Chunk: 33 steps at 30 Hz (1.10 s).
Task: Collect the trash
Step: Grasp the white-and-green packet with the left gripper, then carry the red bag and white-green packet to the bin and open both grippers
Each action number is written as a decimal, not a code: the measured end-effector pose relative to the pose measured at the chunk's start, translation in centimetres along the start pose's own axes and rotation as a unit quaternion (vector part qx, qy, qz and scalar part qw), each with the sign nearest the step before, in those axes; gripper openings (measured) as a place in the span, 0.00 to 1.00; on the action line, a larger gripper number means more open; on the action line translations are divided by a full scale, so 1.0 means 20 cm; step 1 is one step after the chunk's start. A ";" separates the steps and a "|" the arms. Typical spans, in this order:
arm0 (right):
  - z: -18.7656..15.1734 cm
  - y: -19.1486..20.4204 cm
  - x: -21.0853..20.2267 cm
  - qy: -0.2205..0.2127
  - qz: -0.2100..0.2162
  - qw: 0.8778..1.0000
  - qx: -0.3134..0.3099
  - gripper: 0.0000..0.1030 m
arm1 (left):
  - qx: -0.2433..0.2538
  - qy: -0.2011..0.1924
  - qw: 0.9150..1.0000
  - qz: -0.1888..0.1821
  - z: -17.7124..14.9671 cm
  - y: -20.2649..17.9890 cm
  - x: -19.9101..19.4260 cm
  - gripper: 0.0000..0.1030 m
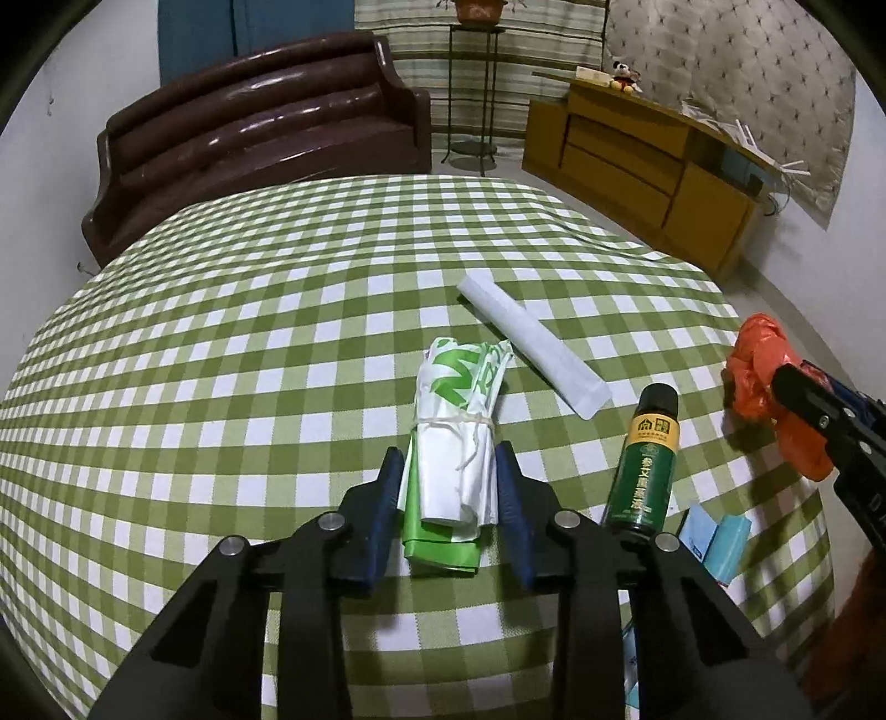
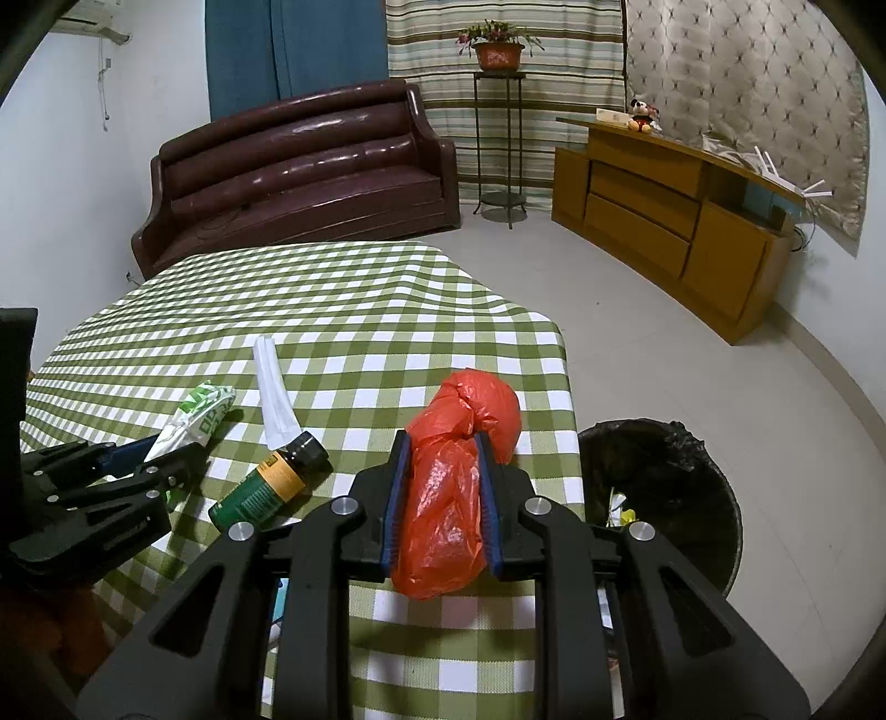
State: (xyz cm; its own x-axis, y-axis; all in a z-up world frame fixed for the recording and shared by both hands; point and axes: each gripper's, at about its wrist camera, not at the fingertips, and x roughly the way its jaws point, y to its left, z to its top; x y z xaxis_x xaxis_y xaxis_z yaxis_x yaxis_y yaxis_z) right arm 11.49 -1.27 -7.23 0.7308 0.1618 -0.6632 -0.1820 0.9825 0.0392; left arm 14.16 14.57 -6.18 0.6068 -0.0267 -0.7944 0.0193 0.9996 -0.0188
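— Two views we have; what shows the left wrist view?

— A table with a green-and-white checked cloth fills most of it. The left gripper is at 6 o'clock, and its blue pads press on both sides of a rolled white-and-green plastic bag that is tied with a string and lies on the cloth. Just beside it, at 3 o'clock from the bag, lies a green spray can, and a white flat paper sleeve lies toward 1 o'clock. A small blue packet is near the table edge at 4 o'clock. At 3 o'clock the right gripper holds an orange plastic bag.

— And the room behind?

— A dark brown leather sofa at 11 o'clock, a metal plant stand at 12, a yellow wooden cabinet at 1 o'clock.

— Now the right wrist view?

— The right gripper is closed on the orange plastic bag, over the corner of the table. At 3 o'clock, on the pale floor beside the table, stands a bin with a black liner. The left gripper is at 9 o'clock, closed around the rolled bag. The can lies between both grippers. A blue curtain hangs at 11 o'clock, a striped one at 12.
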 end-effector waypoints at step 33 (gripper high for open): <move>-0.14 -0.15 -0.28 -0.032 -0.035 0.999 0.012 0.21 | 0.021 -0.089 0.996 -0.025 -0.07 -0.26 -0.39 0.30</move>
State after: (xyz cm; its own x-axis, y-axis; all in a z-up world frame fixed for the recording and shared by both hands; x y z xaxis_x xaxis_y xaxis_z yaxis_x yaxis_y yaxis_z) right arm 6.09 -5.37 -5.66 0.7814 0.0981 -0.6162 -0.1139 0.9934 0.0138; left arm 8.14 9.64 -0.73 0.7349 -0.0810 -0.6733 0.0838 0.9961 -0.0284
